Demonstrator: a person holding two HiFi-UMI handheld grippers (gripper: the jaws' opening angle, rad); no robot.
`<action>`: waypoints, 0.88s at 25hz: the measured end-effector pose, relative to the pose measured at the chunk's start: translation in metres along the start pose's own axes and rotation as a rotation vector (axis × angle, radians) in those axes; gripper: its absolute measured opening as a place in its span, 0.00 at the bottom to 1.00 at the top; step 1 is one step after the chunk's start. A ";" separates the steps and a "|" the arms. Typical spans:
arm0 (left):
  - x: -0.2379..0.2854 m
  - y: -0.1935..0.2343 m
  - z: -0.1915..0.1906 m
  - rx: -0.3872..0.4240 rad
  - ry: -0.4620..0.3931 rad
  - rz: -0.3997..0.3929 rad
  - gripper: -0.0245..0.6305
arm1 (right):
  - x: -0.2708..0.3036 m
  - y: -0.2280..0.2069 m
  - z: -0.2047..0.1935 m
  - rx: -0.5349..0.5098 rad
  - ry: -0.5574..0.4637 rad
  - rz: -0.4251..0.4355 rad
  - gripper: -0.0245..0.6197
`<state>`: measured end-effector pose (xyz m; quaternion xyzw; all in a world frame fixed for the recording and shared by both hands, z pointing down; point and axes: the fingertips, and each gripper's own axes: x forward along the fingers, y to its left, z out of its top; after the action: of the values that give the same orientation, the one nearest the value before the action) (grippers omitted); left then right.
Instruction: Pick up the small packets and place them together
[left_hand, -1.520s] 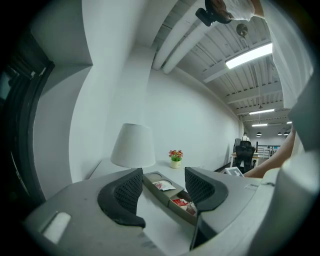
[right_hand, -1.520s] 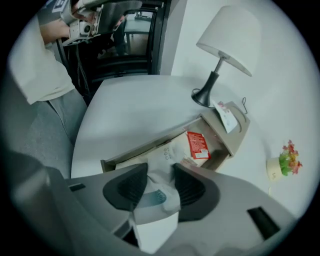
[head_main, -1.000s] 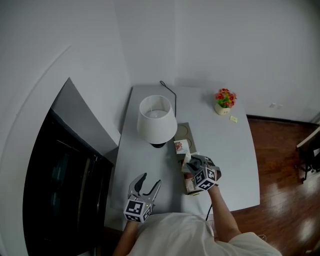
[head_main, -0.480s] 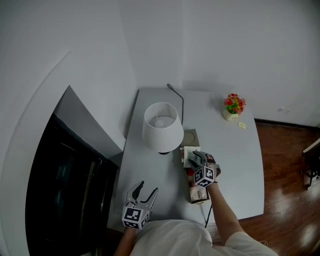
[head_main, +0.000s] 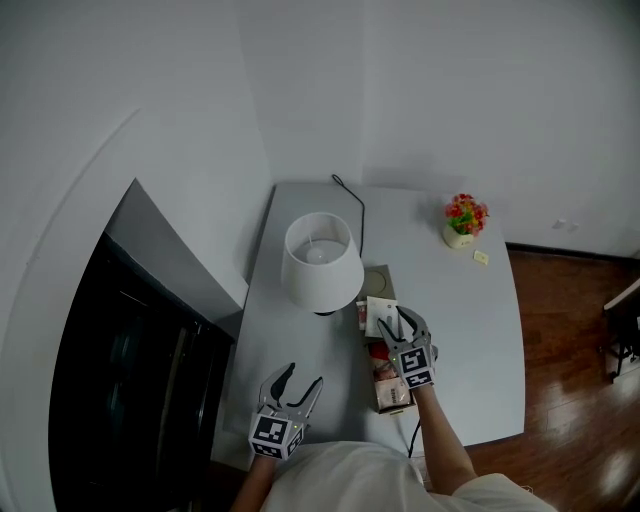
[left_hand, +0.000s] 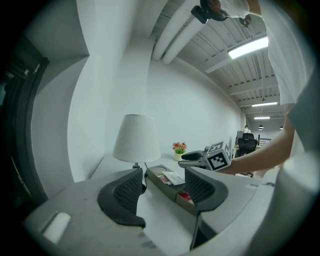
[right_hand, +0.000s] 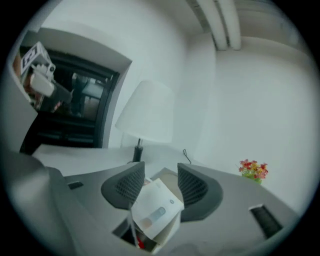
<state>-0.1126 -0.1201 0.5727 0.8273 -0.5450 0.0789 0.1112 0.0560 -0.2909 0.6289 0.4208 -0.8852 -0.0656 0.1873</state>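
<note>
White packet (right_hand: 156, 212) over tray (head_main: 376, 282), between right hand-held gripper's (right_hand: 160, 176) just-opening jaws

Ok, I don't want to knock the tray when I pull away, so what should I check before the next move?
1. Right gripper free of the white packet: ok. Its jaws have just been opening and the pads are not pressing it.
2. White packet settled in the tray: cannot tell. It lies tilted on the contents.
3. Left gripper free: ok. It is open and empty.
4. Lamp clear of the right gripper: ok. They are apart.
5. Loose packets left on the table: cannot tell. A small pale item lies by the flower pot.
</note>
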 end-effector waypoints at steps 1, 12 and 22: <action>0.002 -0.002 0.002 -0.002 -0.010 -0.009 0.44 | -0.011 0.002 0.012 0.048 -0.044 0.007 0.39; 0.005 -0.027 0.027 -0.010 -0.138 -0.072 0.43 | -0.125 0.063 0.062 0.203 -0.230 0.099 0.40; -0.004 -0.050 0.033 -0.027 -0.194 -0.117 0.45 | -0.160 0.064 0.044 0.345 -0.245 0.011 0.54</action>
<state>-0.0681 -0.1065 0.5353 0.8599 -0.5048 -0.0157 0.0736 0.0847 -0.1285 0.5613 0.4308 -0.9016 0.0374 0.0040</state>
